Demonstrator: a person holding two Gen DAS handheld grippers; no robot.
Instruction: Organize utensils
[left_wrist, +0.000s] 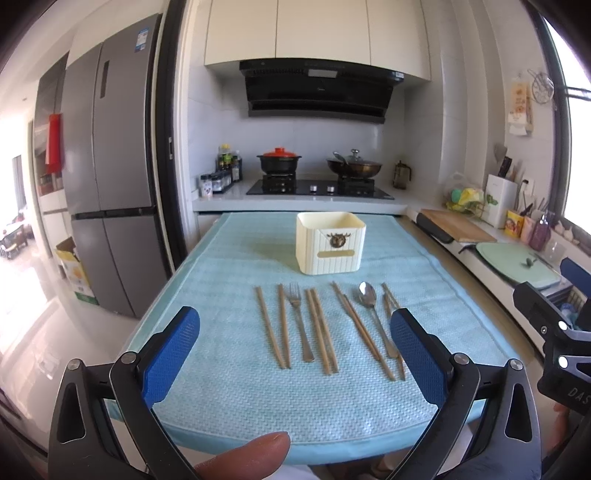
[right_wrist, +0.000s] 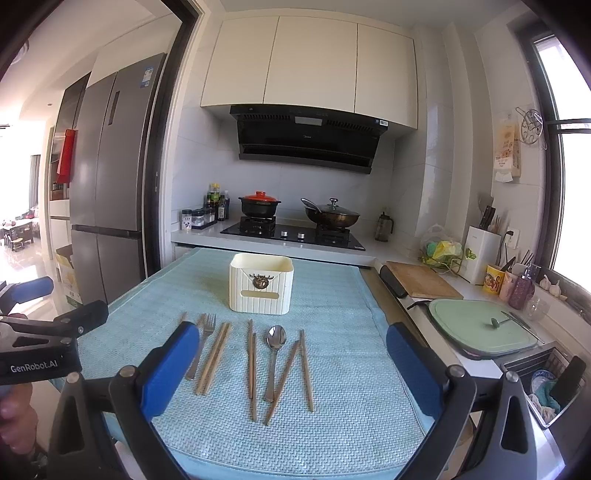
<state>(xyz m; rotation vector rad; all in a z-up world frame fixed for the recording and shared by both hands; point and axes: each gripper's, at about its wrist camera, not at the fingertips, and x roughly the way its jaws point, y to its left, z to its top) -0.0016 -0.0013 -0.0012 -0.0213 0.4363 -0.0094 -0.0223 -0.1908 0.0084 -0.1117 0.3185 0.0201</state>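
Observation:
A cream utensil holder stands upright on the light blue mat. In front of it lie several wooden chopsticks, a metal fork and a metal spoon, side by side. My left gripper is open and empty, hovering above the mat's near edge. My right gripper is open and empty, also above the near edge. Each gripper's body shows at the side of the other's view.
A stove with a red-lidded pot and a wok sits behind the table. A counter on the right holds a wooden cutting board, a green board and jars. A grey fridge stands left.

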